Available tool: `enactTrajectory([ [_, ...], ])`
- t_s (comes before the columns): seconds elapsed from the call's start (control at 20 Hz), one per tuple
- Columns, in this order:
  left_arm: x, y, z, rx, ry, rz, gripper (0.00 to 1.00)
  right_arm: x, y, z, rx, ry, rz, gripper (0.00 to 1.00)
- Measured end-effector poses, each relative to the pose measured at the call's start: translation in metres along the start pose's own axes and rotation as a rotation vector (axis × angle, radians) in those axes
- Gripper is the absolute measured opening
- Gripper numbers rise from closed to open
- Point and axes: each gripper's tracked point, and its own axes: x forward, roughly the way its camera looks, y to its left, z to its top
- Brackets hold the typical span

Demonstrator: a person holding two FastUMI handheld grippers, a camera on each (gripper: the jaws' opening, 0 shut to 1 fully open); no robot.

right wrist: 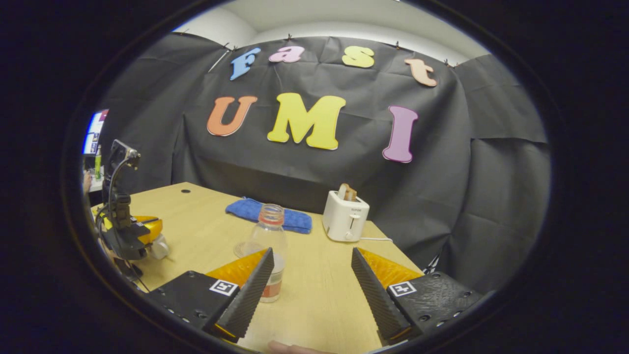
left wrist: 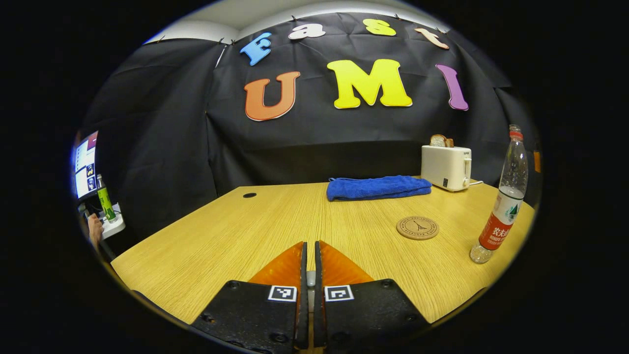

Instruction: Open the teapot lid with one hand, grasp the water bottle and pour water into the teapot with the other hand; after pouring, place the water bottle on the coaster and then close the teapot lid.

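My left gripper pressed together, low over the table | coaster mid-table, water bottle upright just right of it | my right gripper spread wide, bottle by its left finger | step: bottle grasp, I reckon; next, centre and close.

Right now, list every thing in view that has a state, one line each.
Bottle: upright on the table, cap on, partly full, not gripped.
Coaster: flat on the table, bare.
Towel: folded, lying flat.
Toaster: upright, bread sticking out of the slot.
Left gripper: shut, holding nothing.
Right gripper: open, bottle just ahead of its left finger.
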Motion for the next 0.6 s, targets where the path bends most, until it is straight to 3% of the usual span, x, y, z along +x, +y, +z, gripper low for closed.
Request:
enactTrajectory([
  [0.3,0.0,0.0,0.001,-0.006,-0.009,0.0,0.03,0.008,0.003,-0.009,0.027,0.03,0.0,0.95],
  [0.6,-0.012,0.005,0.029,-0.017,-0.07,-0.02,0.02,0.006,0.029,-0.006,0.043,0.008,0.08,0.95],
])
